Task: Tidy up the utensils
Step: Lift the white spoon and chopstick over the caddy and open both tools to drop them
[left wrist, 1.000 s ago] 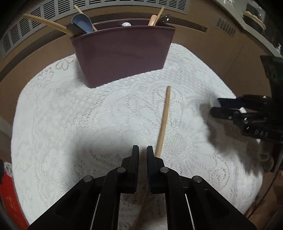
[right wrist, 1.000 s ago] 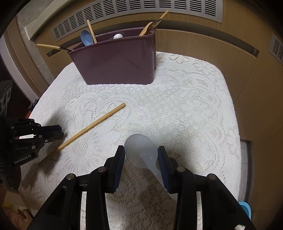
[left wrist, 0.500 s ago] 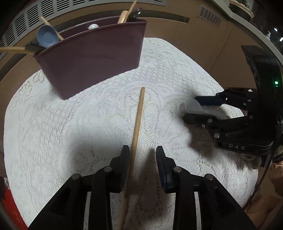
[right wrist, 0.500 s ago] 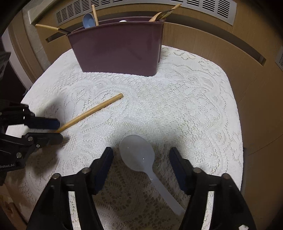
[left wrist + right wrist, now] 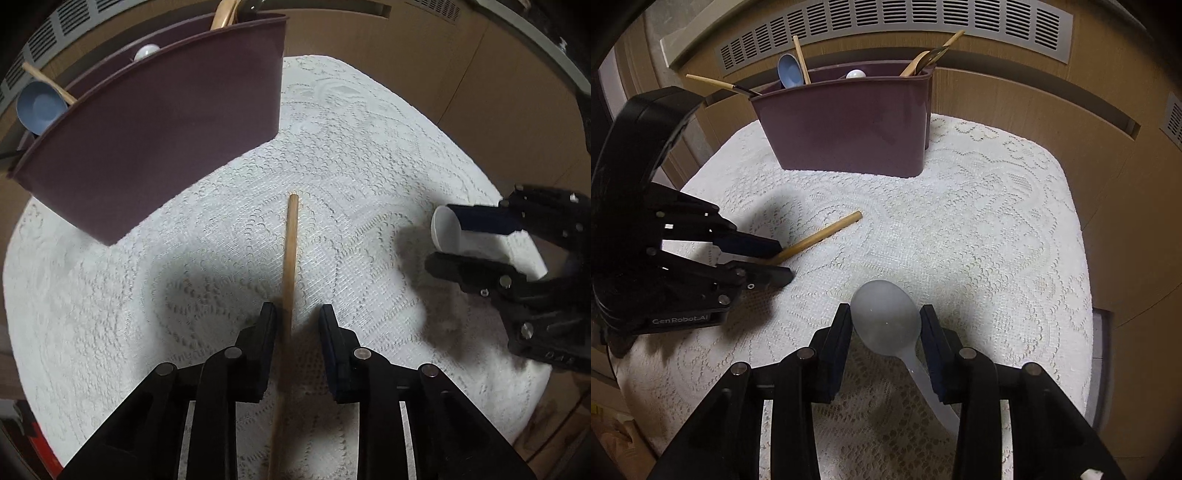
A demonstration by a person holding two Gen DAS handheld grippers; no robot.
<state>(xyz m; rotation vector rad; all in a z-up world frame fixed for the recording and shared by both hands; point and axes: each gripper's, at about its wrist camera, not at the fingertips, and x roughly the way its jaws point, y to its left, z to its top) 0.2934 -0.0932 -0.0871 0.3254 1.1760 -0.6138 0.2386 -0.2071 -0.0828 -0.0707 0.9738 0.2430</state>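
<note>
A wooden chopstick (image 5: 290,258) lies on the white lace cloth (image 5: 369,147), pointing toward the maroon utensil holder (image 5: 147,140). My left gripper (image 5: 297,321) straddles its near half. The jaws are closing, the stick lies close to the left finger and a gap remains on the right. In the right wrist view the chopstick (image 5: 827,234) runs out from between the left gripper's (image 5: 785,260) fingers. My right gripper (image 5: 886,321) is closing on the bowl of a translucent white spoon (image 5: 882,317) lying on the cloth, both pads touching its sides. The holder (image 5: 849,129) stands at the back.
The holder contains a blue spoon (image 5: 788,70), a white spoon (image 5: 856,74) and several wooden sticks leaning out. Wooden panels with a vent grille (image 5: 886,22) rise behind the table. The cloth's edge (image 5: 1082,258) drops off at the right. Something red (image 5: 40,454) sits low at the left.
My left gripper was shut beside the chopstick; it has shifted over it and now stands with the stick between its fingers. My right gripper widened around the spoon, then narrowed onto it again.
</note>
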